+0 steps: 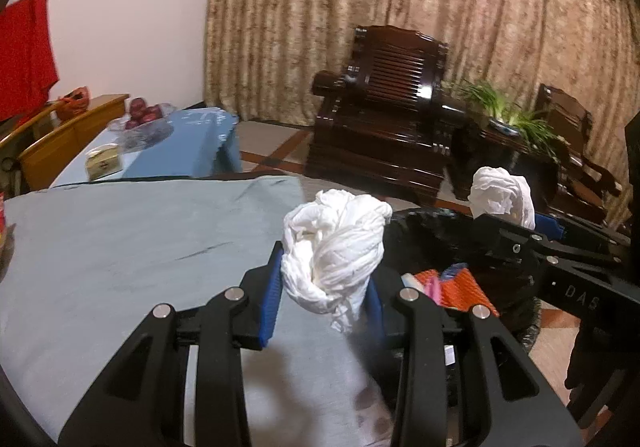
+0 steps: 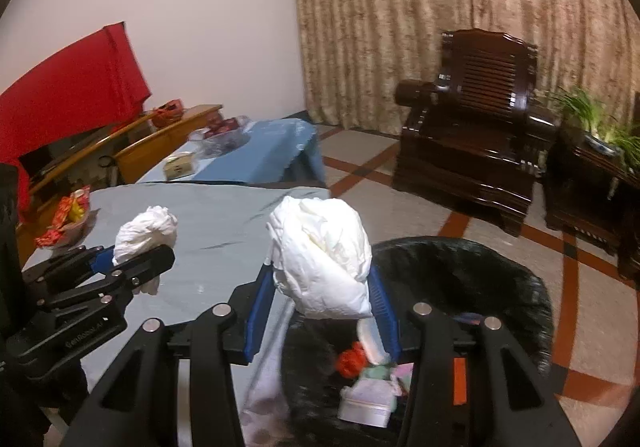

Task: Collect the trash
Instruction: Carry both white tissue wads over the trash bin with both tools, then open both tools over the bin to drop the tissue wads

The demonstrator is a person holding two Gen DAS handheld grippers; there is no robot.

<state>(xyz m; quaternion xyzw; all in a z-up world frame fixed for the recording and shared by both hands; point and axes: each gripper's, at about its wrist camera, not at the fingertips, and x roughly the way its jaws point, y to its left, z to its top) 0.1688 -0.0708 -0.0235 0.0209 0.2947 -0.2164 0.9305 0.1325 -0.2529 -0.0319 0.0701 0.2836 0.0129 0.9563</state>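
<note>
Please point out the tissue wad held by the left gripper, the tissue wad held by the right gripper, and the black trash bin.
left tissue wad [image 1: 334, 247], left wrist view, crumpled middle.
right tissue wad [image 2: 320, 259], right wrist view, front face.
black trash bin [image 2: 480, 275], right wrist view, liner's inner wall.

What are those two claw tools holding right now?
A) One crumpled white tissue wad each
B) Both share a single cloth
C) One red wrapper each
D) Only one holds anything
A: the left gripper clamps one white tissue wad, the right gripper another.
</note>
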